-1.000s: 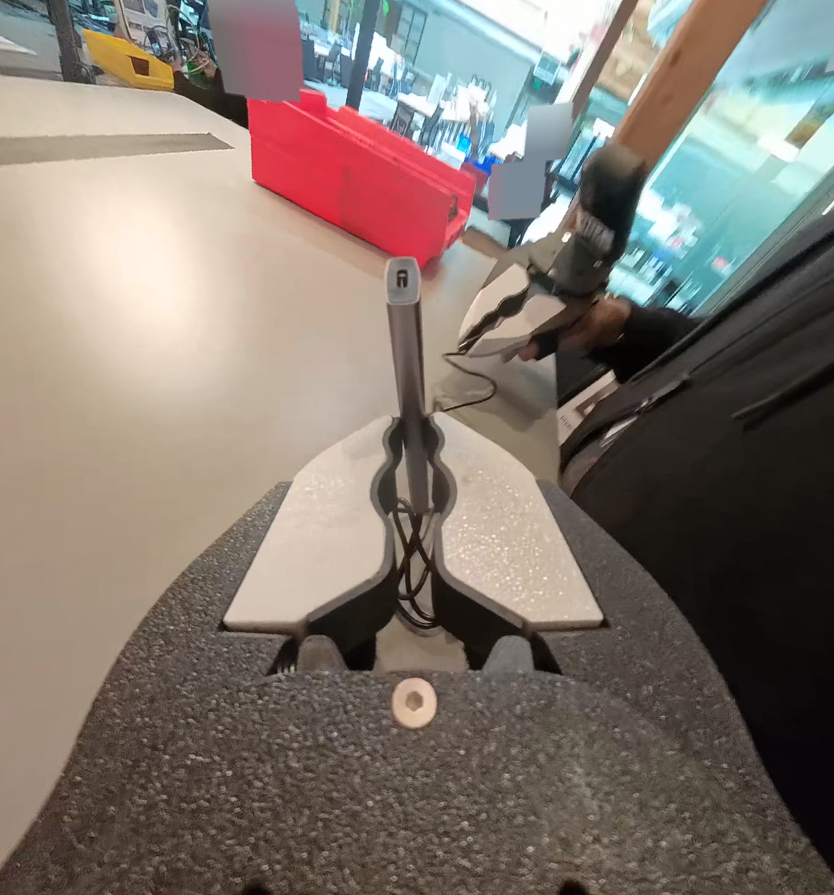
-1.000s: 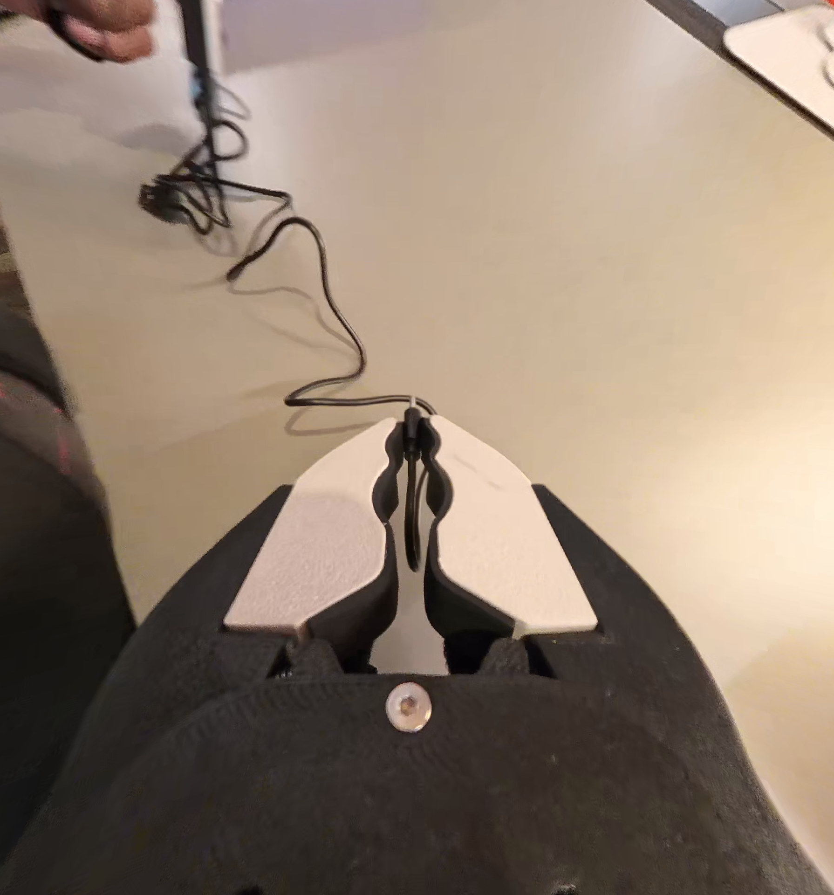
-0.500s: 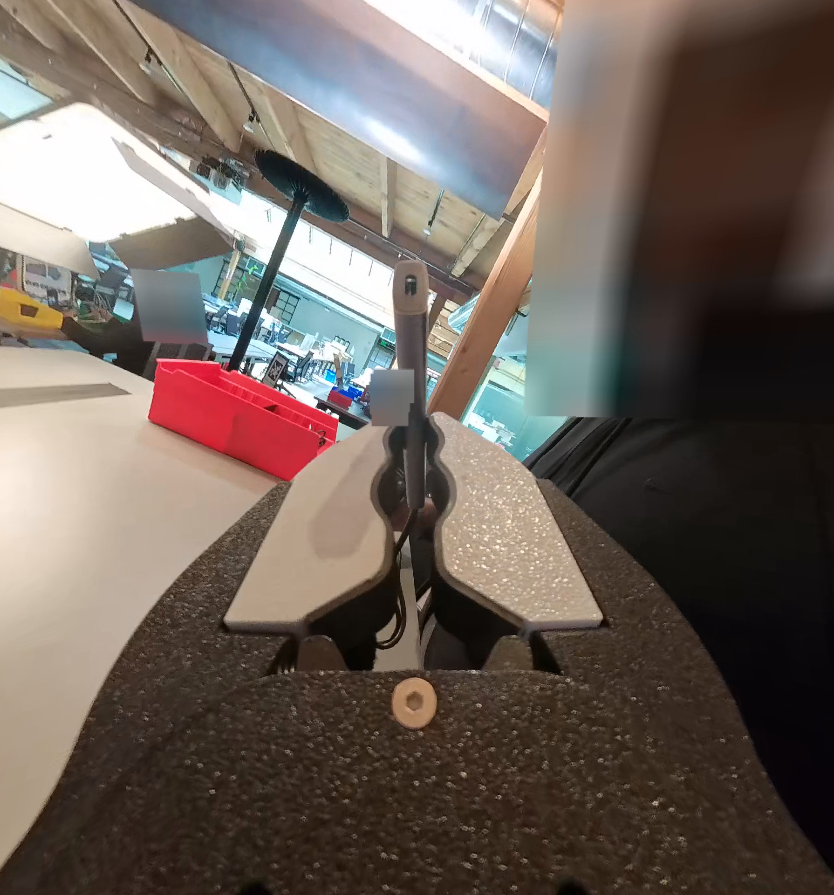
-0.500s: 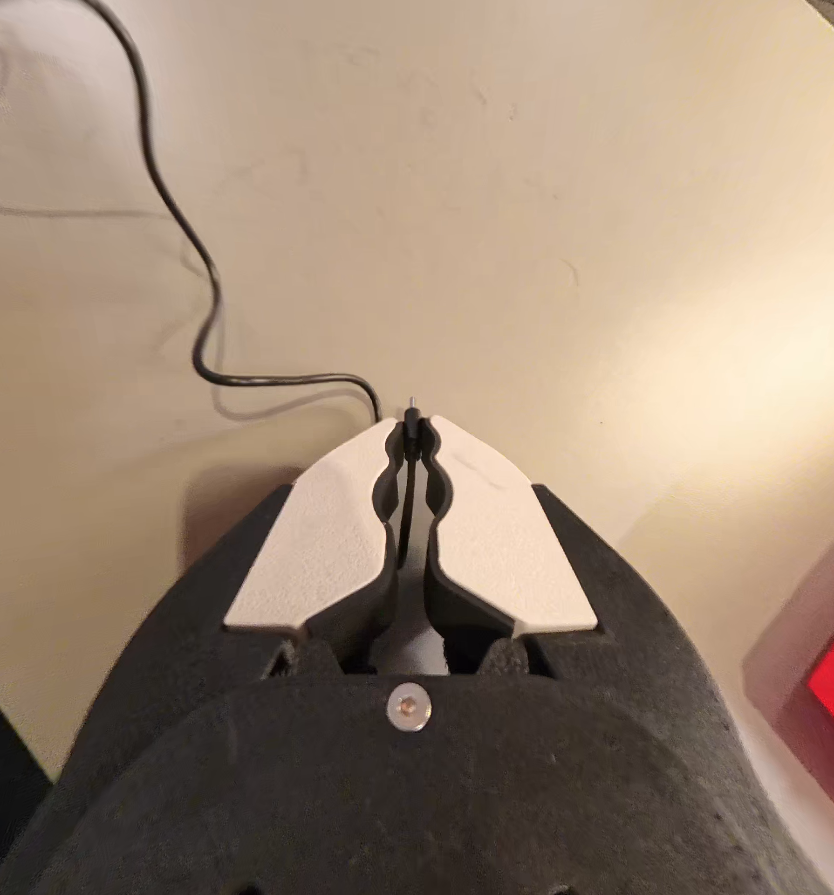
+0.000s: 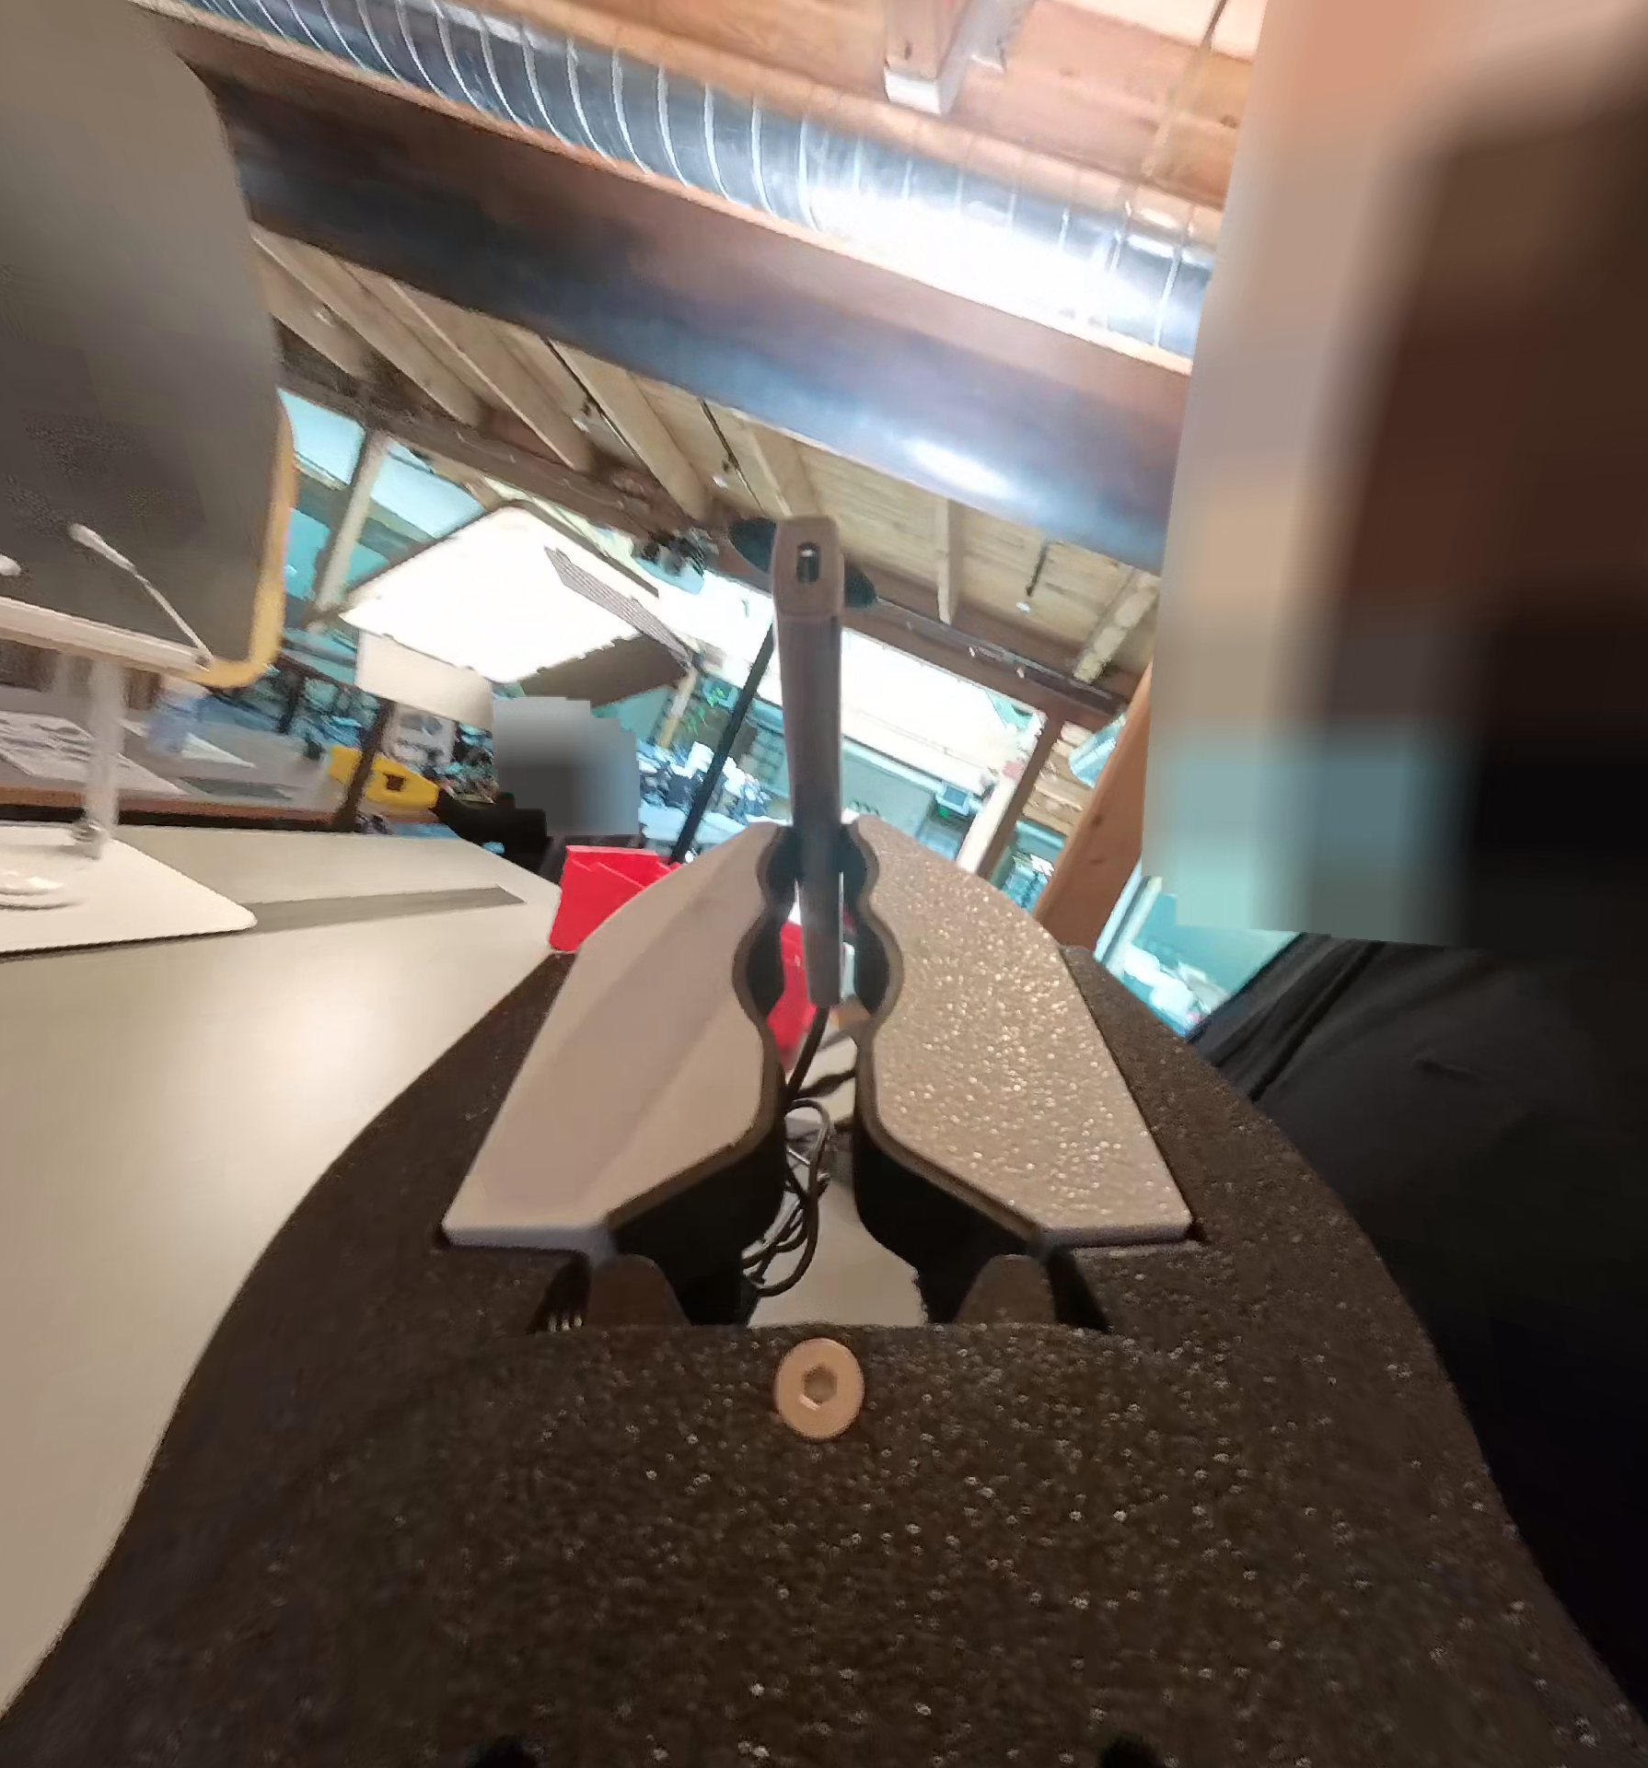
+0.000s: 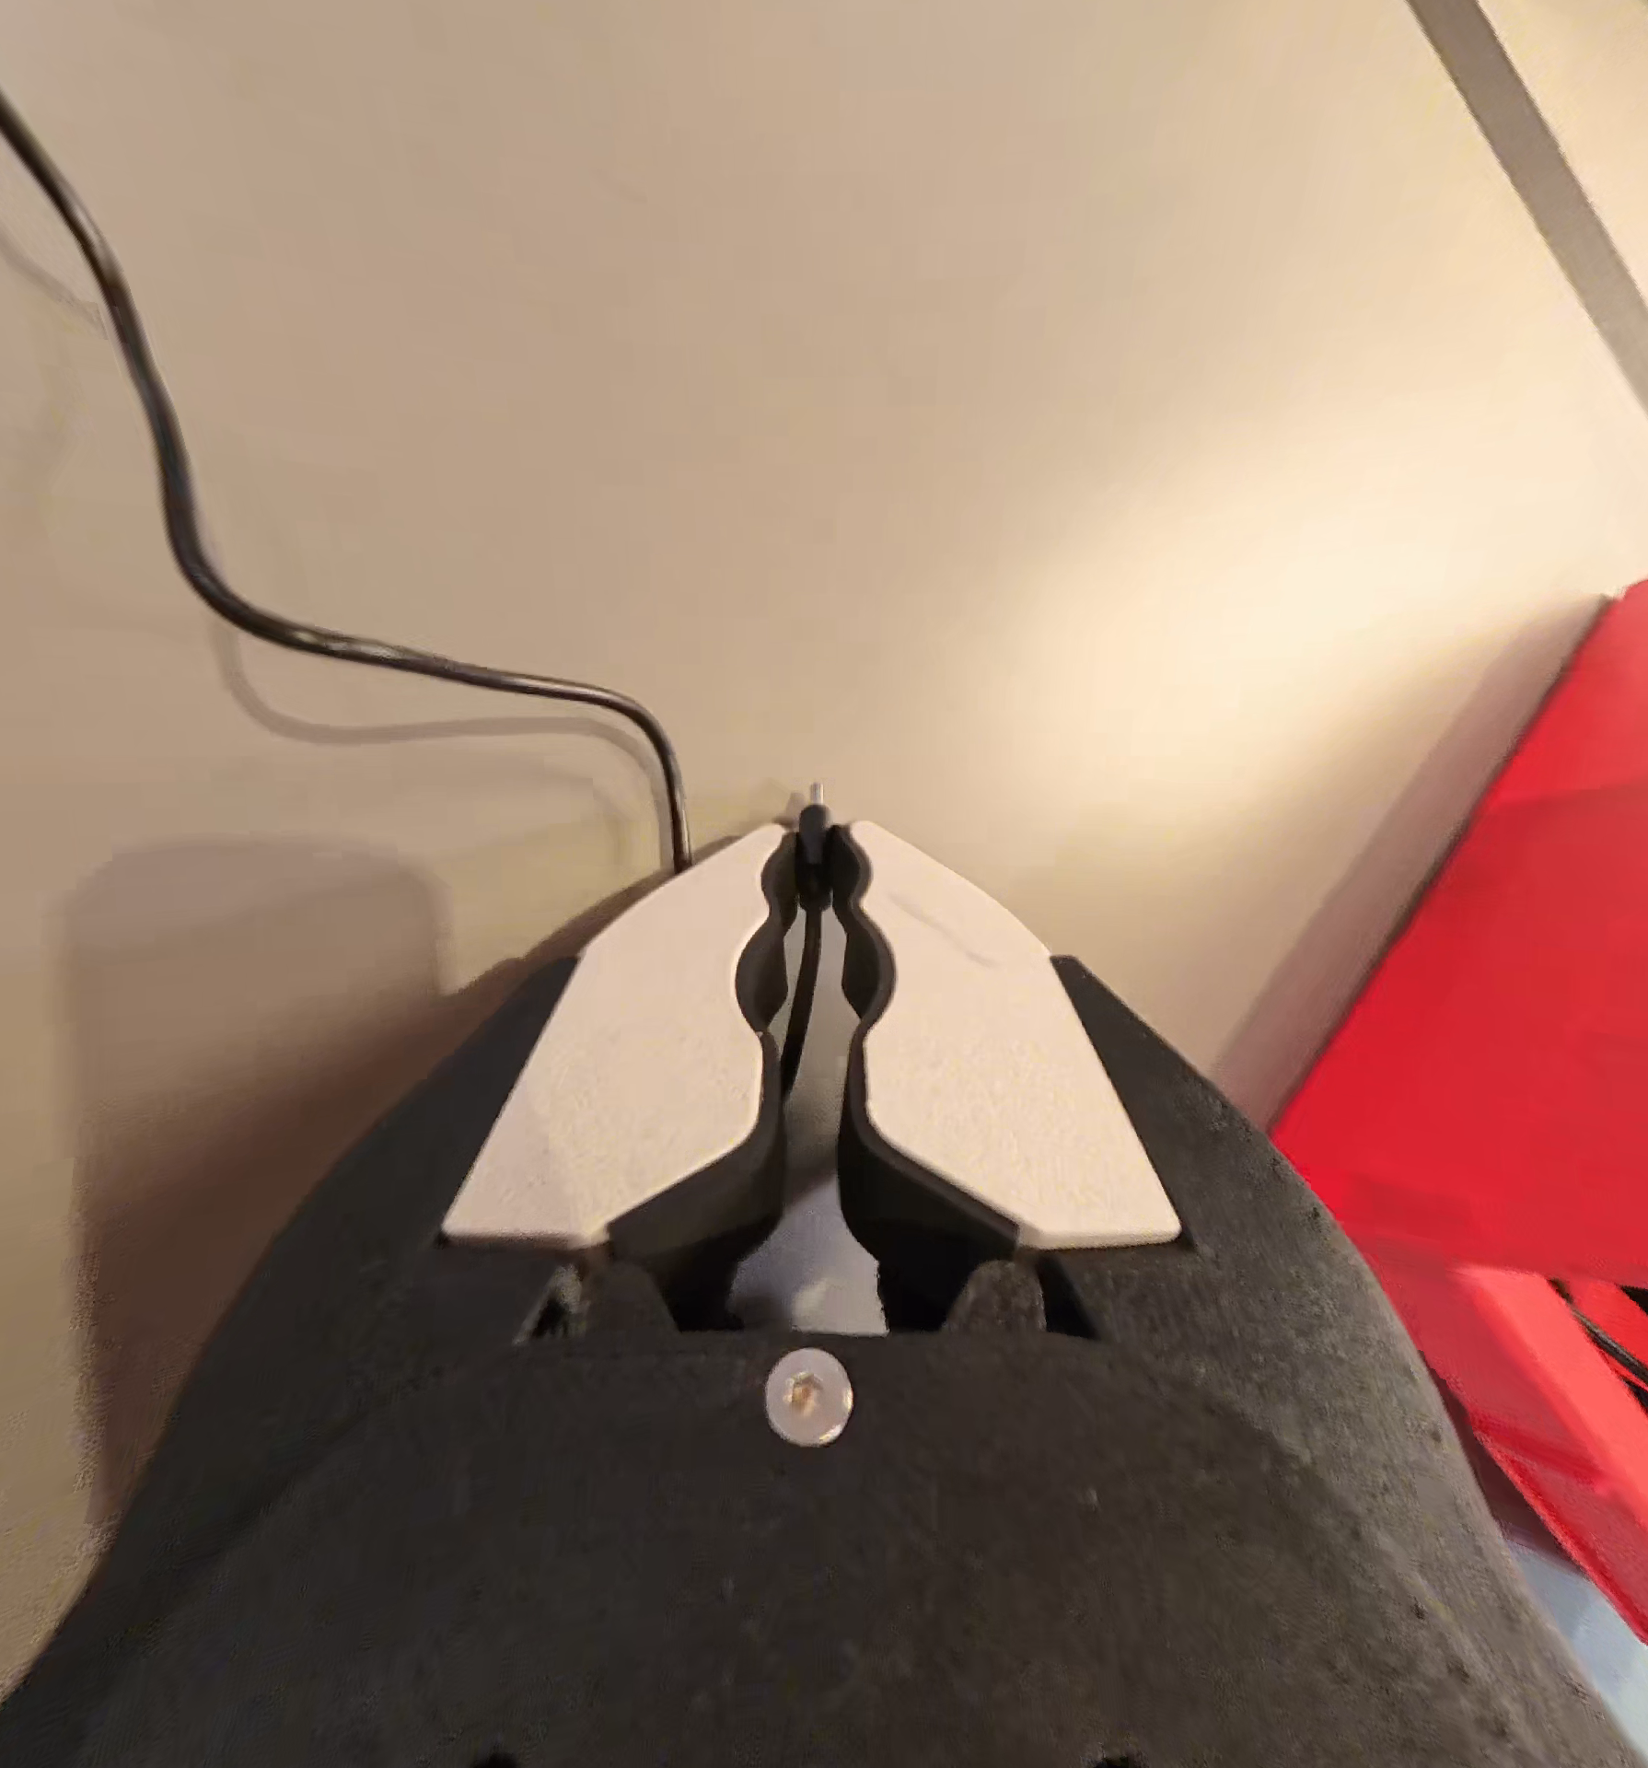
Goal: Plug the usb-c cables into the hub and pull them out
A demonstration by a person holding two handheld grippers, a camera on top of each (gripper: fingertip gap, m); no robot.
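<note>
Tabletop [image 6: 897, 335] is pale beige, bare w/ open room ahead of right tool [image 6: 812, 842]; red bin [image 6: 1518, 957] crowds its right side, grey strip at far edge. In the left wrist view, a white mat [image 5: 112, 909] sits far left on the tabletop, wood ceiling and duct above, person's dark clothing close on right. Left tool [image 5: 815, 861] is clenched on the grey hub [image 5: 809, 718], which stands upright, port end up. Right tool is clamped on the usb-c cable [image 6: 179, 478] plug, metal tip poking out, cord trailing left over the tabletop.
</note>
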